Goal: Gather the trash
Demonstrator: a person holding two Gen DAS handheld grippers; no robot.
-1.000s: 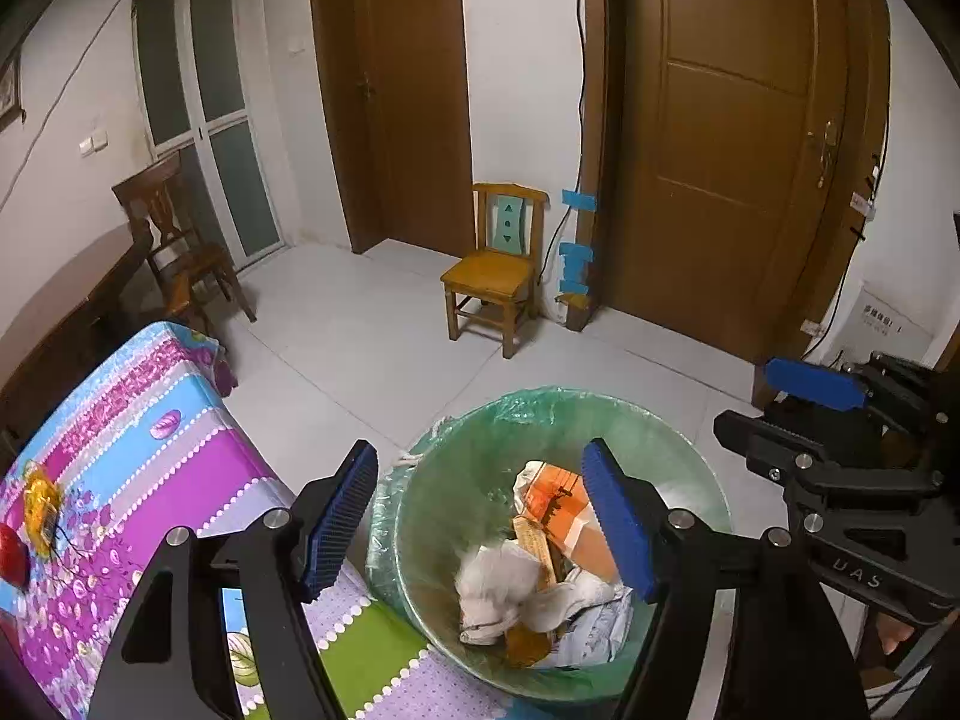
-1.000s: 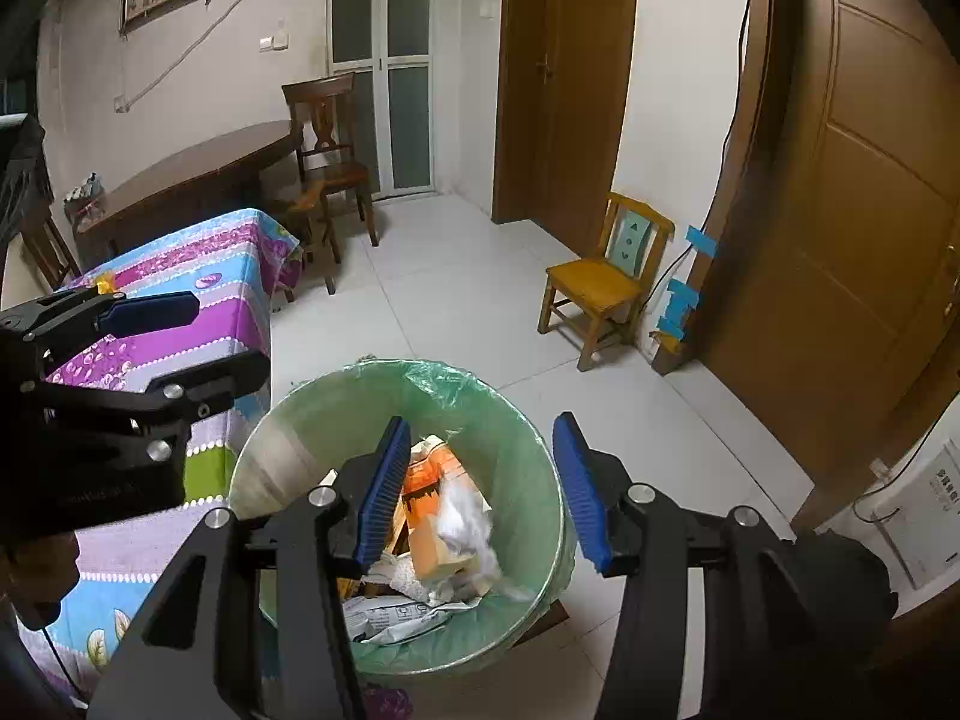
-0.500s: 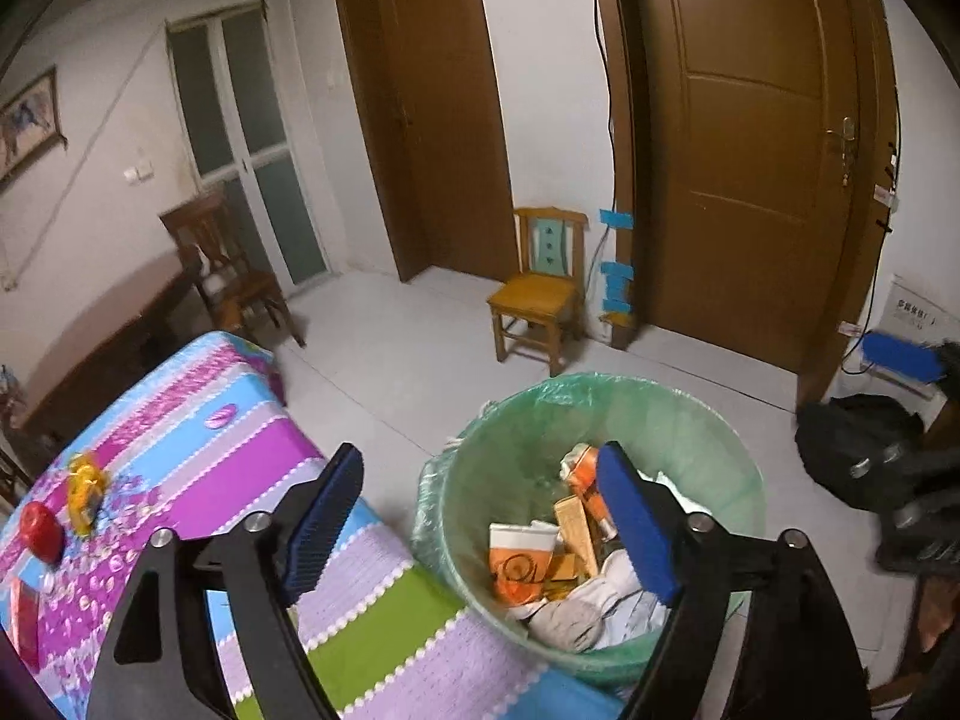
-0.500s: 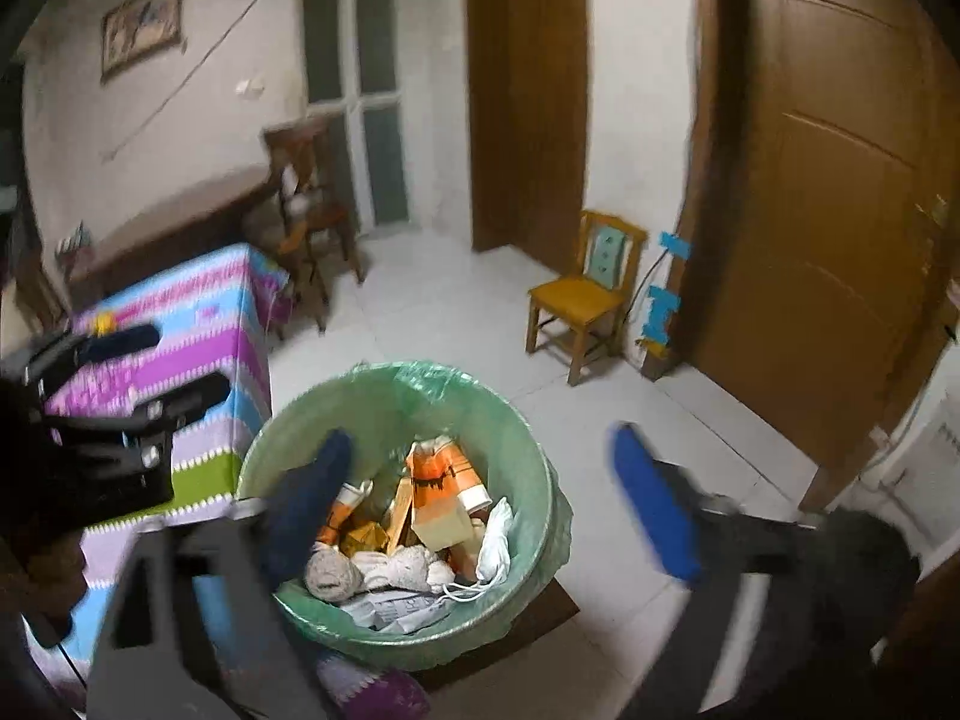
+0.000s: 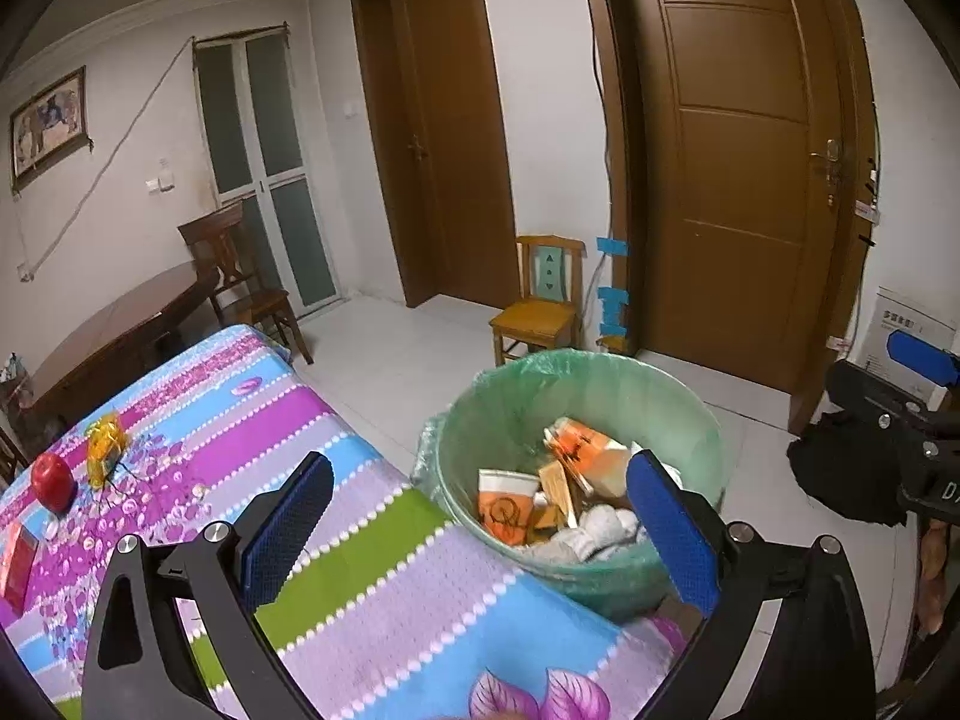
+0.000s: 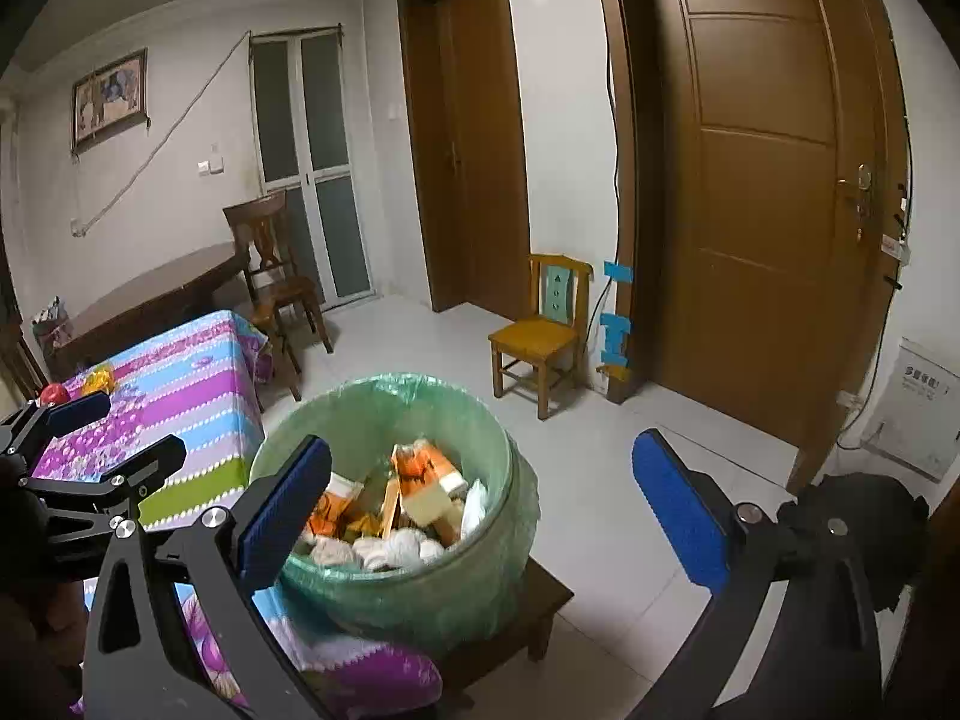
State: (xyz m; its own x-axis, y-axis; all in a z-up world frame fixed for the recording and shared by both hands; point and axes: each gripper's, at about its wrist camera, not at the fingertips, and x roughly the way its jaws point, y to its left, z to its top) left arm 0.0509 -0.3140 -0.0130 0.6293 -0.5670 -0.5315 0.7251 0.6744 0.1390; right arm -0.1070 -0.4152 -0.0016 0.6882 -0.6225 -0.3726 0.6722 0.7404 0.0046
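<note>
White floor tiles and brown doors are seen behind a green-lined trash bin (image 5: 690,408) — filled with orange cartons (image 6: 426,468) and crumpled paper — beside the striped tablecloth (image 5: 360,570). Both the left gripper (image 5: 480,531) and right gripper (image 6: 480,522) are held wide apart, empty. No lettering is legible.
</note>
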